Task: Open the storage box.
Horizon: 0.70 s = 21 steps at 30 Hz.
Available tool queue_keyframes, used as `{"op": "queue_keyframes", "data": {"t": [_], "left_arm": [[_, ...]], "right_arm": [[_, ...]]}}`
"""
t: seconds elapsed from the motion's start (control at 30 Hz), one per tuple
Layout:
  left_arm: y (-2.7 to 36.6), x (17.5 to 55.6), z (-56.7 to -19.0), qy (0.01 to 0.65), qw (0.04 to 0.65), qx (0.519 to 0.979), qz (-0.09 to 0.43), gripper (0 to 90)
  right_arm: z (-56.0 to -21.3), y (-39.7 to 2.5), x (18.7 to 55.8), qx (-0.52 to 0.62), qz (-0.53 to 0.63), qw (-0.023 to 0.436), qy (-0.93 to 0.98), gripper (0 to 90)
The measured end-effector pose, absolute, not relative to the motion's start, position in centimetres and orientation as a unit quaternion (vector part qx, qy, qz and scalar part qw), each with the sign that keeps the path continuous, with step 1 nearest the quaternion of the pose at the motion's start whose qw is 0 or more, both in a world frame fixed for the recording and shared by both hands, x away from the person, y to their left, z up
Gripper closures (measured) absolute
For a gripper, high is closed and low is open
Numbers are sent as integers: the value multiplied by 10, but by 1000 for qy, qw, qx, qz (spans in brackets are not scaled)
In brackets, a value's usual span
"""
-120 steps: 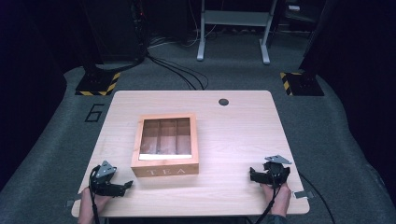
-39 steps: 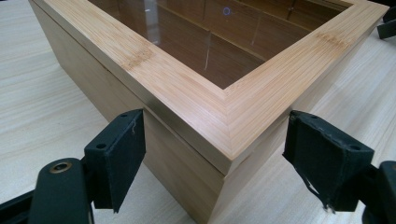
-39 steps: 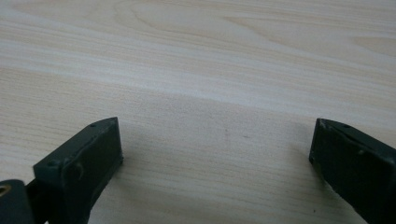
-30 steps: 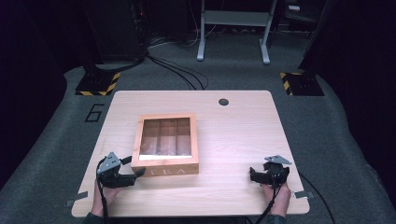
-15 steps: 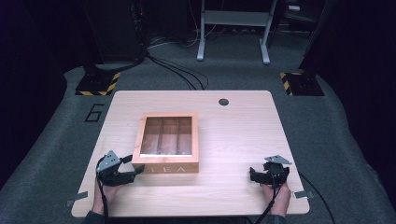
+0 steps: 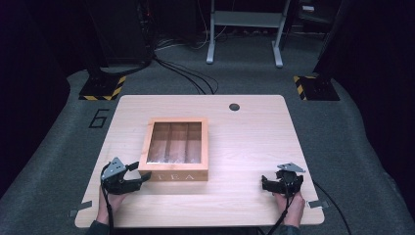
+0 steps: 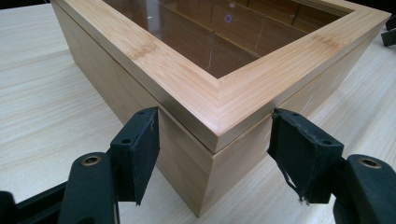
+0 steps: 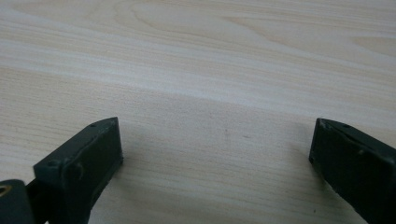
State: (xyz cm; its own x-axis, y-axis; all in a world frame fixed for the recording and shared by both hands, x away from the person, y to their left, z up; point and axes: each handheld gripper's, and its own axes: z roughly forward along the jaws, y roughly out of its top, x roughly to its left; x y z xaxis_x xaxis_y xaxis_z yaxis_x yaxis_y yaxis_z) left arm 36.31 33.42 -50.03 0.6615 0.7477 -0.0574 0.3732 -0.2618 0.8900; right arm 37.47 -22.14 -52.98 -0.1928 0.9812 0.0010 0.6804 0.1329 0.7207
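We have the tea box [image 6: 177, 149] sitting left of centre on the table [image 6: 244, 147], its lid down and its long axis running away from us. The word TEA on its front face looks toward our side.

Our left gripper [image 6: 128, 177] sits at the box's near left corner. In the left gripper view that gripper [image 7: 212, 149] has its jaws spread wide, one on each side of the corner, with the lid's edge between them. Neither pad looks to be touching the wood, though the gaps are small. The corner points straight at us down the gripper's line, so any closing would meet two faces that slope apart, not a flat pair. We judge the lid's seam, just above pad height, is the likely thing to work.

Through the lid's window we see wooden dividers forming compartments; what lies in them we cannot tell because of reflections.

Our right gripper [image 6: 271, 183] rests well apart, near the table's right front, jaws spread over bare wood [image 8: 219, 154]. The left hand is plainly nearer.
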Motion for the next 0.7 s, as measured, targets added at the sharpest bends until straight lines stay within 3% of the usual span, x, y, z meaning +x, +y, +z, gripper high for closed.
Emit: {"op": "queue_keyframes", "data": {"t": [0.47, 0.57, 0.7], "left_arm": [[334, 368, -495, 370, 500, 759, 194, 365], [338, 367, -489, 369, 524, 738, 210, 423], [334, 373, -481, 356, 507, 755, 214, 389]], "right_arm": [[-530, -221, 375, 585, 303, 249, 710, 19], [-530, -221, 375, 584, 303, 249, 710, 22], [-530, -221, 375, 585, 303, 249, 710, 23]]}}
